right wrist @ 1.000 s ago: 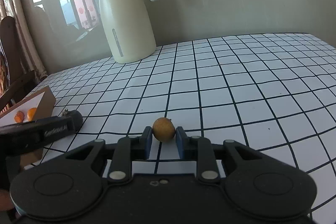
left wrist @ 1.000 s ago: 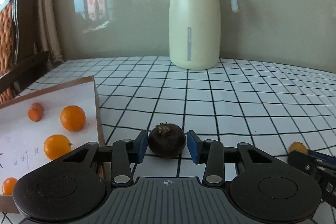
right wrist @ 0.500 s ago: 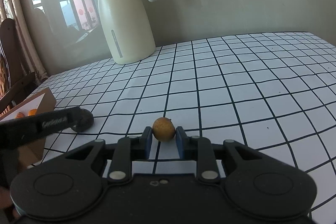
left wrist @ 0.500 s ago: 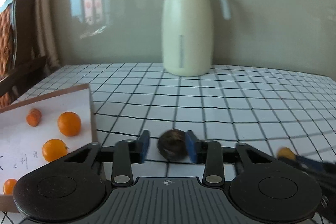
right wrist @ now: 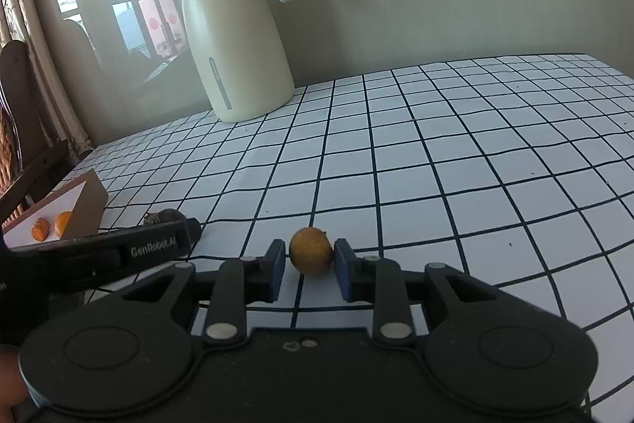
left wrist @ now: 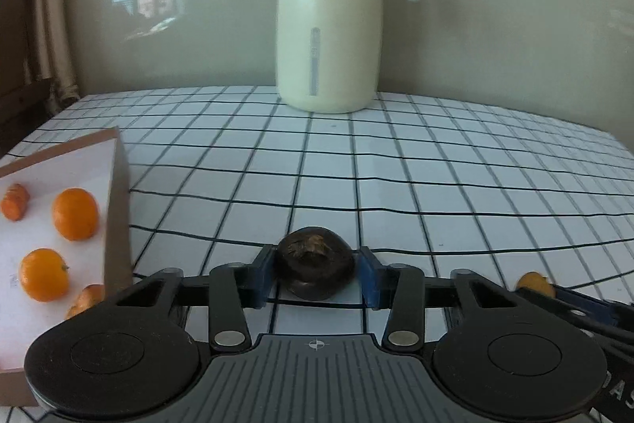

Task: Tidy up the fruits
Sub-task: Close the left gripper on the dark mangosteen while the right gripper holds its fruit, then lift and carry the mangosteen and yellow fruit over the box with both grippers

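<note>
My left gripper [left wrist: 316, 274] is shut on a dark brown round fruit [left wrist: 315, 266], held just above the checked tablecloth. My right gripper [right wrist: 311, 266] is shut on a small yellow-orange fruit [right wrist: 310, 251], which also shows at the right edge of the left wrist view [left wrist: 532, 282]. A shallow cardboard box [left wrist: 119, 209] with a white floor sits at the left and holds two oranges [left wrist: 75, 213] and smaller orange pieces [left wrist: 15, 201]. The left gripper and its dark fruit [right wrist: 166, 216] show at the left of the right wrist view, near the box [right wrist: 85, 203].
A tall cream thermos jug [left wrist: 329, 26] with a grey lid stands at the back of the table by the wall. A wooden chair [left wrist: 18, 38] and curtain are at the far left. The checked tablecloth [right wrist: 455, 153] stretches to the right.
My left gripper has closed on the dark fruit and lifted it a little, turning toward the right. My right gripper has stayed shut on the yellow fruit and risen slightly.
</note>
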Demonstrator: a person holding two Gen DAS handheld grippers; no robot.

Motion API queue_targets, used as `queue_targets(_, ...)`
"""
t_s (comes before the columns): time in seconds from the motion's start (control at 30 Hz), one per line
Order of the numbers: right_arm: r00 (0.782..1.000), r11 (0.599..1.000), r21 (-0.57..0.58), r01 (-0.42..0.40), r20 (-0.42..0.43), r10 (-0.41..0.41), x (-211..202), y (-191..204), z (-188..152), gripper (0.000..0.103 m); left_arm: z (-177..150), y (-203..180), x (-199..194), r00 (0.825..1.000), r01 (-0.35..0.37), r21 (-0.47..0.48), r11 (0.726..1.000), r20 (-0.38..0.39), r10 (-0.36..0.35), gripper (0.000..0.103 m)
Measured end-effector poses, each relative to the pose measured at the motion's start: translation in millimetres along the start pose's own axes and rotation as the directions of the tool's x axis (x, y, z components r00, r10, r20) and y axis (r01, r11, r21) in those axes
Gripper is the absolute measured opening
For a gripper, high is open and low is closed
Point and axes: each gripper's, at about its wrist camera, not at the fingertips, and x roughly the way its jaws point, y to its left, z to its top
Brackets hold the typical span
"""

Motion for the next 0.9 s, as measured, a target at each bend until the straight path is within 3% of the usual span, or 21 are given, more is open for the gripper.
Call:
queue_targets(0.2, 1.000, 1.000, -0.008, 0.001, 0.000, -0.001, 1, 2, 0, 0.023, -8, -3, -8, 1.000, 0.026, 0.036, 0.999, 0.011, -0.027, 0.043)
queue_targets(0.33, 1.000, 1.000, -0.013, 0.010, 0.002, -0.010, 0, 1, -1, 0.017, -14, -4, -19, 0.998, 0.057, 0.055, 0.997, 0.002, -0.057, 0.043)
queue_targets(0.53, 1.000, 0.999, -0.032, 0.012, 0.004, -0.012, -2, 2, -3, 0.016, -20, -8, -27, 0.998, 0.059, 0.086, 0.995, 0.009, -0.060, 0.043)
queue_targets(0.9, 1.000, 0.999, -0.030, -0.010, -0.005, 0.010, 1, 10, -2, 0.016, -20, 0, -29, 0.996, 0.073, 0.036, 0.997, 0.045, -0.075, 0.043)
